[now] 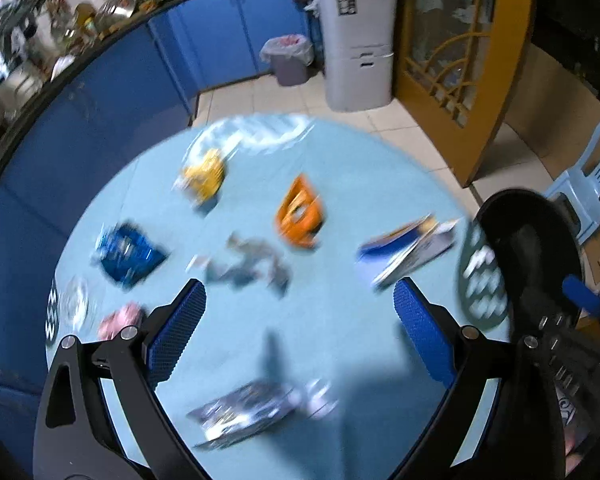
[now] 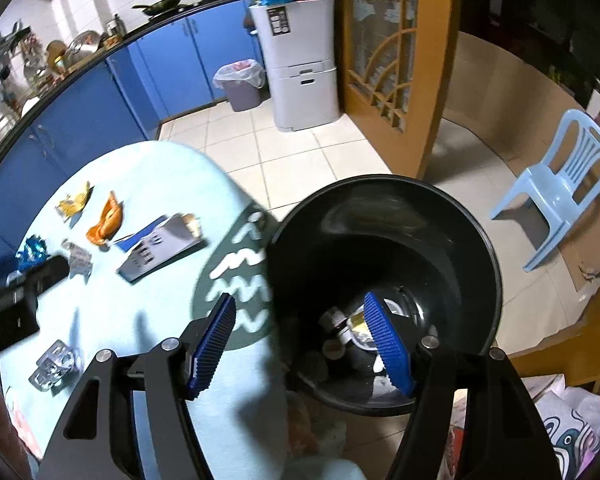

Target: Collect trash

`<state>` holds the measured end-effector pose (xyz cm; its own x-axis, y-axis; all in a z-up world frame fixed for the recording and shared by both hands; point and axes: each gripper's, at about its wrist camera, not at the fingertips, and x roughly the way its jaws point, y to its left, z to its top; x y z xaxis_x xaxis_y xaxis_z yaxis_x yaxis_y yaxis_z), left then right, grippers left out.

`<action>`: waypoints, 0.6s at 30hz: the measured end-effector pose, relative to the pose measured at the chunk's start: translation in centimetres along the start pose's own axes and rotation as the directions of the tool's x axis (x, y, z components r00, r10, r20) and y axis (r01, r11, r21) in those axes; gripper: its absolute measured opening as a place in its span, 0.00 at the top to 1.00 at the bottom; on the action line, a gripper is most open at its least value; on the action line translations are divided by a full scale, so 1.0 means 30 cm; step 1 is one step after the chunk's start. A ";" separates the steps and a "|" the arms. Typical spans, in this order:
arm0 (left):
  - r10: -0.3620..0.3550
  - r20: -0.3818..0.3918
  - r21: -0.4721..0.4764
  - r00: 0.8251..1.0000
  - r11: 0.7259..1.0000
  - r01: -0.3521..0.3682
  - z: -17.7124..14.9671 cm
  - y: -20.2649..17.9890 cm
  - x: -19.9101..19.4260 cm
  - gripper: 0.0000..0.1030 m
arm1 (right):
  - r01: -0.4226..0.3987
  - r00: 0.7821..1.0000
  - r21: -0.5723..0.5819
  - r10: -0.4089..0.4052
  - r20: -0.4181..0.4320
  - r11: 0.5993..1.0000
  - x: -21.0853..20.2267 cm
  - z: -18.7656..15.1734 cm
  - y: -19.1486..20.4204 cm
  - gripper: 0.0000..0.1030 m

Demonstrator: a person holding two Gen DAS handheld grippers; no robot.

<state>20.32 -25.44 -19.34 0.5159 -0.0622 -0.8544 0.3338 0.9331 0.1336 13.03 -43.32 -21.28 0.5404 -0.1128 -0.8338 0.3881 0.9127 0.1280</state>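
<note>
Trash lies scattered on a round light-blue table [image 1: 340,184]: a yellow wrapper [image 1: 204,176], an orange wrapper [image 1: 300,216], a blue foil wrapper [image 1: 130,254], a grey crumpled wrapper [image 1: 252,266], a flattened blue-and-white box [image 1: 410,250], a silver blister pack [image 1: 244,414] and a pink scrap [image 1: 120,320]. My left gripper [image 1: 298,314] is open and empty above the table. My right gripper [image 2: 300,338] is open and empty over the rim of a black bin [image 2: 384,280] beside the table. The bin holds several pieces of trash [image 2: 352,332].
Blue kitchen cabinets [image 2: 100,100] run along the left. A grey lined bin [image 2: 242,84] and a white cabinet [image 2: 304,72] stand on the tiled floor. A light-blue plastic chair [image 2: 560,184] is at right. A wooden door frame [image 2: 432,80] is behind the black bin.
</note>
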 end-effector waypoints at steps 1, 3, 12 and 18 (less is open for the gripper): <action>-0.005 -0.015 -0.011 1.000 1.000 0.005 -0.028 0.028 0.004 0.09 | -0.004 1.000 -0.007 0.004 -0.003 1.000 -0.002 -0.005 0.012 0.37; -0.025 -0.043 -0.024 0.999 0.999 0.024 -0.070 0.066 0.014 0.09 | -0.011 1.000 -0.024 0.011 -0.009 1.000 0.000 -0.014 0.041 0.37; -0.078 -0.137 -0.037 0.987 0.997 0.073 -0.239 0.176 0.067 0.09 | -0.047 0.998 -0.091 0.043 -0.048 0.995 0.009 -0.059 0.176 0.37; -0.078 -0.147 -0.068 0.986 0.995 0.069 -0.259 0.217 0.098 0.11 | -0.045 0.998 -0.114 0.039 -0.058 0.992 0.010 -0.072 0.232 0.37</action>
<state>17.88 -16.81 -24.87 0.3663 -0.0824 -0.9268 0.3144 0.9485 0.0399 14.26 -36.15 -21.79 0.5107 -0.0540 -0.8581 0.2757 0.9556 0.1040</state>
